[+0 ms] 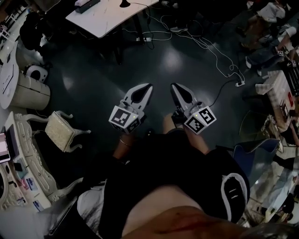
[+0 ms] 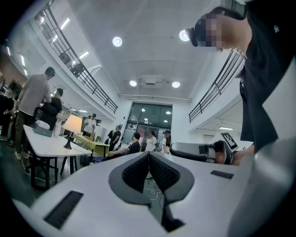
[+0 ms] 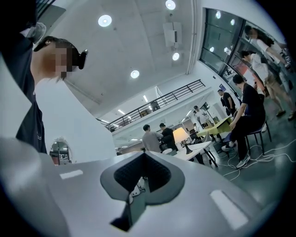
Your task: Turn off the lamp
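Observation:
The lamp is lit, with a cream shade on a dark stem. It stands on a white table (image 2: 46, 143) far ahead, at the left as lamp (image 2: 72, 124) in the left gripper view and right of centre as lamp (image 3: 180, 135) in the right gripper view. In the head view only its dark foot (image 1: 125, 3) shows, on the table (image 1: 107, 18) at the top edge. My left gripper (image 1: 148, 87) and right gripper (image 1: 173, 87) are held side by side over the dark floor, well short of the table. Both are shut with nothing between the jaws, as the left gripper (image 2: 149, 155) and right gripper (image 3: 144, 155) also show close up.
White cables (image 1: 205, 44) and a power strip (image 1: 240, 84) trail across the floor beyond the grippers. A white ornate chair (image 1: 63, 130) and a dressing table stand at the left. People (image 2: 34, 99) stand by the lamp's table; others (image 3: 247, 111) sit at a yellow-green table.

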`<state>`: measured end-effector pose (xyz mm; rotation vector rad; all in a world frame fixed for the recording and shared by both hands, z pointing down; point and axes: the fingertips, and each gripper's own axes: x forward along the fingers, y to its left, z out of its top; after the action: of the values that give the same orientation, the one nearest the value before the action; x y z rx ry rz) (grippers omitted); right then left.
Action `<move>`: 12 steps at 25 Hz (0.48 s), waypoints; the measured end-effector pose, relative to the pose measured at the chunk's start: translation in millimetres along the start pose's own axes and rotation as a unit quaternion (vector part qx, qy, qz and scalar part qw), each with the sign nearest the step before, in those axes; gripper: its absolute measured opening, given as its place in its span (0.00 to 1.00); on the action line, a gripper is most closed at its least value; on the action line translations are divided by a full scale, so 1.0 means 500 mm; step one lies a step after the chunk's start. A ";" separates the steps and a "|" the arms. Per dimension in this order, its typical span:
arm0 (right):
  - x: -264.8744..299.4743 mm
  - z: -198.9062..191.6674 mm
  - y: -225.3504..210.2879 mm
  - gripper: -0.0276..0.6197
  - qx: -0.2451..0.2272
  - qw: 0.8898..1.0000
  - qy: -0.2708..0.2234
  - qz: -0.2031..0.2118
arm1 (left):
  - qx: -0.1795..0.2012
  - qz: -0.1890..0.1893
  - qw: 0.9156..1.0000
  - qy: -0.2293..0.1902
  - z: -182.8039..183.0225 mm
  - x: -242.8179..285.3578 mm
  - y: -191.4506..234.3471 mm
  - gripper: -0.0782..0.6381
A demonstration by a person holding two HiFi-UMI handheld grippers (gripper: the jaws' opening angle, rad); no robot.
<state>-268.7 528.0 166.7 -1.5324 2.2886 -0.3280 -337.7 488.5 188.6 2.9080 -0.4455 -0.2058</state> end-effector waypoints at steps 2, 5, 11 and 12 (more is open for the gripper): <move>0.005 0.000 0.000 0.04 0.001 1.000 -0.001 0.001 | 0.000 -0.002 1.000 0.001 -0.003 0.000 0.004 0.12; 0.012 -0.001 -0.005 0.04 0.005 1.000 -0.001 0.001 | -0.001 0.001 1.000 0.007 -0.005 0.002 0.010 0.12; 0.026 0.000 -0.022 0.04 0.015 1.000 -0.003 0.004 | -0.017 0.011 1.000 0.006 -0.013 0.018 0.036 0.12; 0.027 0.000 -0.028 0.04 0.016 1.000 -0.004 0.004 | -0.017 0.008 1.000 0.007 -0.016 0.024 0.036 0.12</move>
<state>-261.6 510.5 169.6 -1.5054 2.2717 -0.3551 -330.1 469.2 198.9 2.8691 -0.4589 -0.1879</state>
